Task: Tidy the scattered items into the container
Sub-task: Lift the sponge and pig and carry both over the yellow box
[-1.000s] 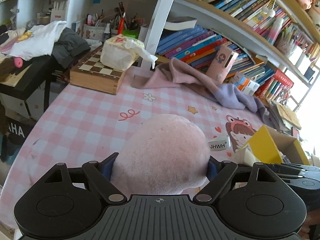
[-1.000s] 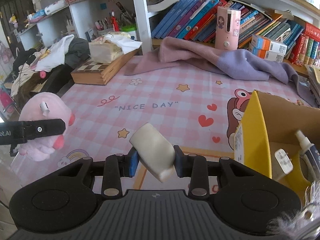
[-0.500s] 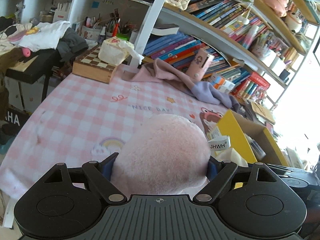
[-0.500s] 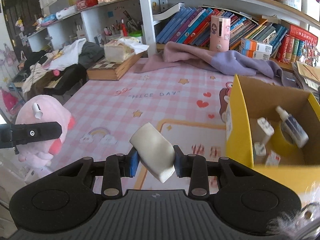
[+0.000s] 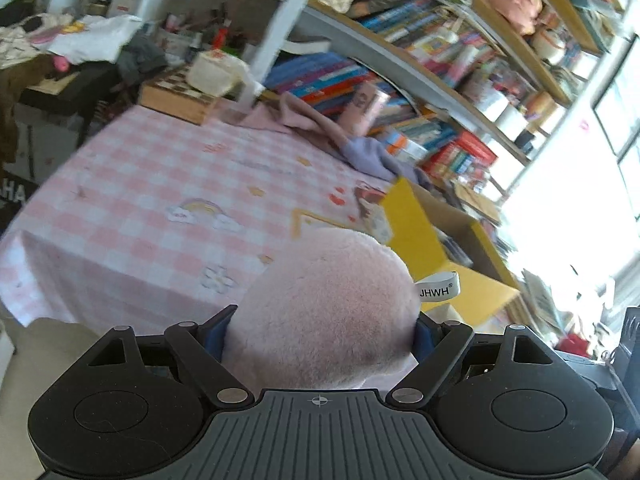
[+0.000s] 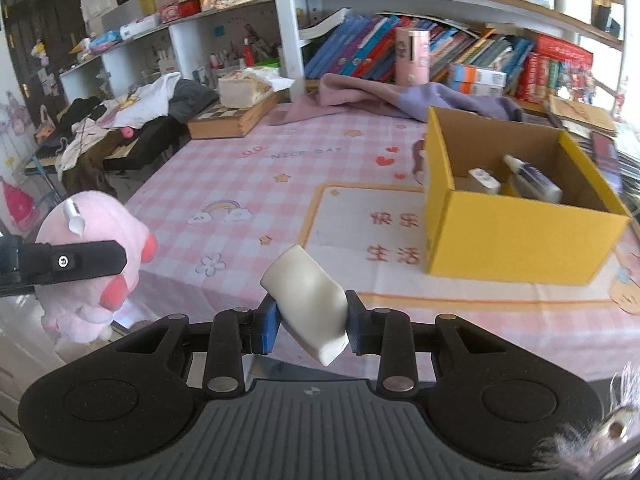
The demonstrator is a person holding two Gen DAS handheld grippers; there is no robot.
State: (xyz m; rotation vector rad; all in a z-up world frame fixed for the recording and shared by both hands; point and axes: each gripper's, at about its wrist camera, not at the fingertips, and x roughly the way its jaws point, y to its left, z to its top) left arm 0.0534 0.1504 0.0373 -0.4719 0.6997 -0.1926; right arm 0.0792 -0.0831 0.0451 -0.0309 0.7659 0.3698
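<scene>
Your right gripper (image 6: pixel 308 322) is clamped tight on a cream-white squeeze tube (image 6: pixel 306 298), its blue pads pressing both sides, low in the centre of the right wrist frame. Your left gripper (image 5: pixel 320 330) stands wide but is filled: the jaws squeeze a round pink plush toy (image 5: pixel 326 316), which also shows at the left edge of the right wrist view, hanging in the air off the table's near edge. Beyond them, the yellow cardboard box (image 6: pixel 516 236) sits open at the right of the frame on the pink checked tablecloth (image 6: pixel 224 184), already holding a few small bottles (image 6: pixel 532 180). No other loose small items show on the cloth near the box, so these two drops look like what is left.
</scene>
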